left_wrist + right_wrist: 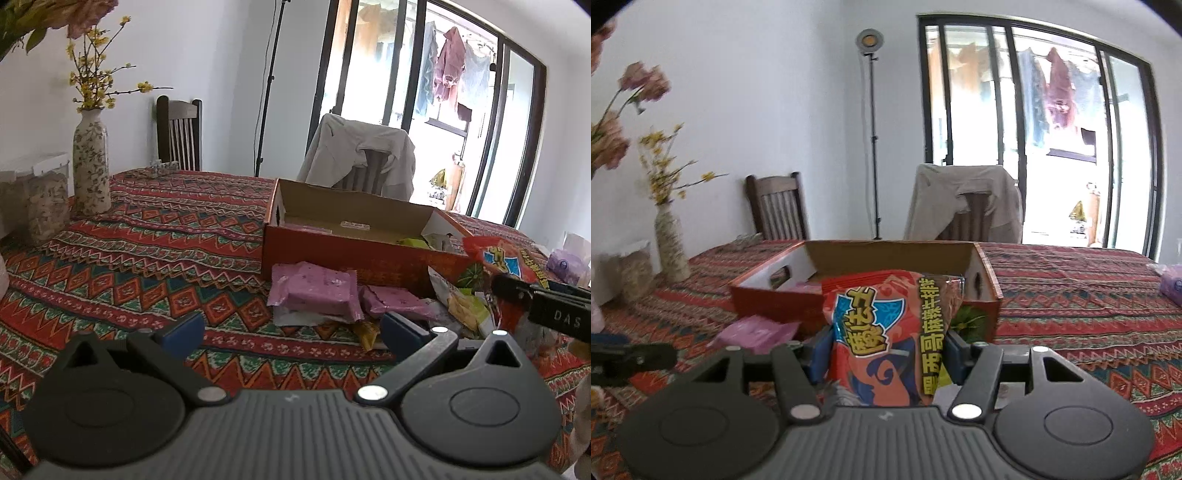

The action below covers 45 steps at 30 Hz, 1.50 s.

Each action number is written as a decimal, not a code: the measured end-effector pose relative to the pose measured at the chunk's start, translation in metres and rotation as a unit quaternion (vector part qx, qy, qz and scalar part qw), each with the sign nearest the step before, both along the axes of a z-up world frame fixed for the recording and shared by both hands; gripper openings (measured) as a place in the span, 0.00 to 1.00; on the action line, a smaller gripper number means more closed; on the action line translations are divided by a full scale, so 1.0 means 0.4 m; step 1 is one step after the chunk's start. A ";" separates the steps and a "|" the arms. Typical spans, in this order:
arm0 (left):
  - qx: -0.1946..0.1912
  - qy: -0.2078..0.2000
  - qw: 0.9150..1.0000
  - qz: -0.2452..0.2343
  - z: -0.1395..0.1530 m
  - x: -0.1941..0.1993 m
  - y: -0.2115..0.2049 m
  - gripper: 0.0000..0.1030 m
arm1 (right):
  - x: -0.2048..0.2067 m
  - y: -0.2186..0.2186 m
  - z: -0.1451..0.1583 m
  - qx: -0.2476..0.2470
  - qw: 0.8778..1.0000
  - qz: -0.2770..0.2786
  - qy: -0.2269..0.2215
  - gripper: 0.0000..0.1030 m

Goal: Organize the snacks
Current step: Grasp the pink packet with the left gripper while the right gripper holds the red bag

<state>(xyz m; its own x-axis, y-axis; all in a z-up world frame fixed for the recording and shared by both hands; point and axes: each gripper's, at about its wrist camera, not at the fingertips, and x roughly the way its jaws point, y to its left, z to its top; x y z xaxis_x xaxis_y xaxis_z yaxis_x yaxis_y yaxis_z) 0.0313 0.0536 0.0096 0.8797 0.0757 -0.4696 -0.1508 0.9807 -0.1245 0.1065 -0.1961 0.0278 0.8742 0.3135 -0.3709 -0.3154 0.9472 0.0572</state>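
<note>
- Right gripper [886, 354] low in the centre of the right wrist view, blue pads pinched on both sides of a red snack bag [882, 332], bag carried upright just short of the cardboard box [768, 299].
- Left gripper [291, 330] at the bottom centre of the left wrist view, fingers spread wide, nothing between them, only tablecloth [147, 251] beneath.
- Still loose just ahead of that gripper, centre of frame: two purple packets [317, 291], a yellow wrapper [367, 330] partly under them, and a white and green packet [461, 306] towards the right edge.
- Judged under way, not near done: one bag lifted and heading boxward, several snacks left on the cloth.
- Inside the box, little seen: a green and yellow packet [415, 242] at the right end, a strip of pink along the near wall; most of the floor bare cardboard.
- Near wall of the box between the held bag and the interior, so likely to be cleared from above.
- Further off: flowered vase [90, 166] and a clear jar [44, 199] at the left, purple tissue pack [1172, 288] at the right edge.
- Beyond the table: two chairs, one draped with a pale jacket [362, 155], a lamp stand, laundry behind glass doors at upper right.
</note>
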 end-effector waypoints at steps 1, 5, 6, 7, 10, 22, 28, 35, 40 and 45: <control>0.001 0.001 1.000 0.001 0.001 0.006 -0.003 1.00 | 0.011 -0.008 -0.003 0.001 1.000 -0.006 -0.001 0.57; 0.004 0.007 1.000 0.005 0.002 0.035 -0.012 1.00 | 0.052 -0.043 -0.012 0.006 1.000 -0.027 -0.002 0.57; 0.003 0.009 1.000 0.007 0.002 0.042 -0.012 1.00 | 0.061 -0.050 -0.014 0.007 0.999 -0.032 -0.003 0.57; 0.003 0.011 1.000 0.008 0.001 0.051 -0.014 1.00 | 0.072 -0.059 -0.018 0.008 0.999 -0.037 -0.005 0.57; 0.002 0.019 1.000 0.012 -0.001 0.078 -0.016 1.00 | 0.098 -0.079 -0.024 0.012 0.999 -0.045 -0.008 0.57; 0.012 0.039 0.999 0.025 -0.006 0.172 -0.024 1.00 | 0.147 -0.124 -0.073 0.047 0.997 -0.056 0.004 0.57; 0.030 0.046 0.998 0.028 -0.002 0.227 -0.038 1.00 | 0.152 -0.127 -0.084 0.046 0.997 -0.058 0.009 0.58; 0.039 0.071 0.997 0.016 -0.034 0.299 -0.055 1.00 | 0.154 -0.111 -0.088 0.035 0.998 -0.060 0.011 0.58; 0.040 0.092 0.995 0.011 -0.062 0.344 -0.064 1.00 | 0.158 -0.111 -0.089 0.036 0.997 -0.063 0.013 0.58; 0.051 0.104 0.993 0.013 -0.082 0.373 -0.080 1.00 | 0.162 -0.116 -0.091 0.040 0.997 -0.061 0.017 0.58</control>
<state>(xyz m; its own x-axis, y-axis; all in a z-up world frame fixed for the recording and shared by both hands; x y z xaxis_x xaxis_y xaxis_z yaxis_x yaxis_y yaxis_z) 0.1804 0.0216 -0.0233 0.7621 0.1536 -0.6289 -0.1880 0.9821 0.0120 0.1713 -0.2425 -0.0087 0.8948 0.2362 -0.3789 -0.1956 0.9702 0.1429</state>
